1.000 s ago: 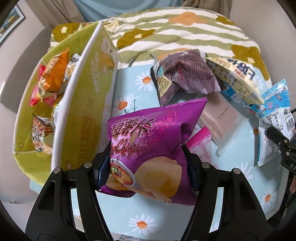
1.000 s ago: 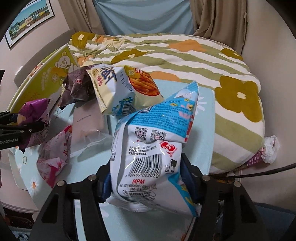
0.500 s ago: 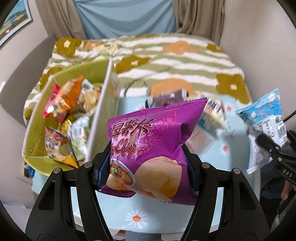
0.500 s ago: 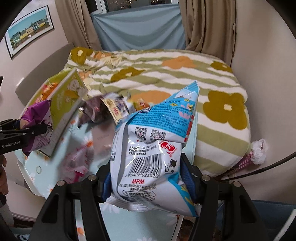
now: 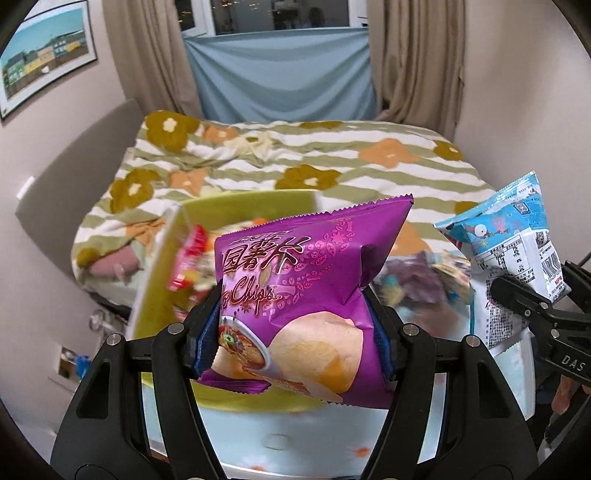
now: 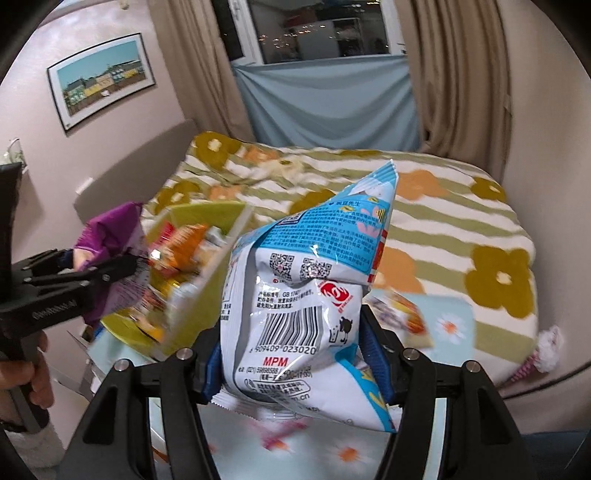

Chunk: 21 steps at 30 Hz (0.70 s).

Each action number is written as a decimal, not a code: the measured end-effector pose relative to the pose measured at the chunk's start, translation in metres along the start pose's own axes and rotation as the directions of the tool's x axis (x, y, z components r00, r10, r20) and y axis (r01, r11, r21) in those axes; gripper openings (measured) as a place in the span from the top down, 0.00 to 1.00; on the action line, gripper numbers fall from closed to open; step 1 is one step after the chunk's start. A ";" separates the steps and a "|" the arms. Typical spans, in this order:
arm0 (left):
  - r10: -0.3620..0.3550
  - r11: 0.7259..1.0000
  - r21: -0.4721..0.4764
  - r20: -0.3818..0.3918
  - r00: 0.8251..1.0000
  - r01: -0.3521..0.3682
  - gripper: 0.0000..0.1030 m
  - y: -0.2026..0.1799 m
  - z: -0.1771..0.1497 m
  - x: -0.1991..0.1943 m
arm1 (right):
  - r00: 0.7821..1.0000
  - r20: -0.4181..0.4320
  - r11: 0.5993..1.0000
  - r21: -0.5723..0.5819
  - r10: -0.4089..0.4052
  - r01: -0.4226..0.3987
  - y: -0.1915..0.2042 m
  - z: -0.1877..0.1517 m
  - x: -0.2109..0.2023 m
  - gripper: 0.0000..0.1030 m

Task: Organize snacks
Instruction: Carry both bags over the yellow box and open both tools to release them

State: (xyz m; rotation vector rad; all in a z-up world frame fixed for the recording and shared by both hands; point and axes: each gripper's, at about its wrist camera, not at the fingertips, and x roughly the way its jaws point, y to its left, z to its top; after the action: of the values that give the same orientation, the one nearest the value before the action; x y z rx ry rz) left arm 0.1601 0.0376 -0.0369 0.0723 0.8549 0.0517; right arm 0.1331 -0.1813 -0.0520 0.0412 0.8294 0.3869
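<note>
Each fisheye camera sits just behind its own tool, looking forward and downward along the fingers, very close to what they hold. Both face the bed with the curtained window behind it. They share the bed, the green box before it, and each sees the other tool at its edge.

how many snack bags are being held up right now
2. The purple chip bag is clamped in the left tool; the blue-and-white bag is clamped in the right tool.
</note>
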 end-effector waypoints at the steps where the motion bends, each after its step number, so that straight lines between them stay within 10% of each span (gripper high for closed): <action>1: 0.006 1.000 -0.002 -0.003 1.000 -0.006 0.37 0.012 0.002 0.003 | 1.000 0.002 1.000 -0.001 0.010 -0.010 0.009 0.004 0.005 0.43; 16: -0.018 0.999 0.042 -0.129 0.991 0.024 0.35 0.131 0.012 0.108 | 0.998 -0.051 0.997 0.068 0.033 -0.030 0.117 0.044 0.098 0.43; 19: -0.060 0.997 0.042 -0.144 0.988 0.067 0.02 0.134 0.010 0.121 | 0.998 -0.063 0.996 0.089 0.006 -0.001 0.122 0.045 0.111 0.43; 21: -0.073 0.996 0.051 -0.110 0.991 0.079 0.00 0.135 0.008 0.117 | 0.997 -0.075 0.995 0.101 -0.005 0.012 0.123 0.045 0.118 0.43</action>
State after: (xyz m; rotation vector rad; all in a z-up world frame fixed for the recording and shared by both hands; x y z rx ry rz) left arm 0.2400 0.1808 -0.1083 0.0891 0.9669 -0.0398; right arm 0.1982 -0.0202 -0.0822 0.1181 0.9227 0.3397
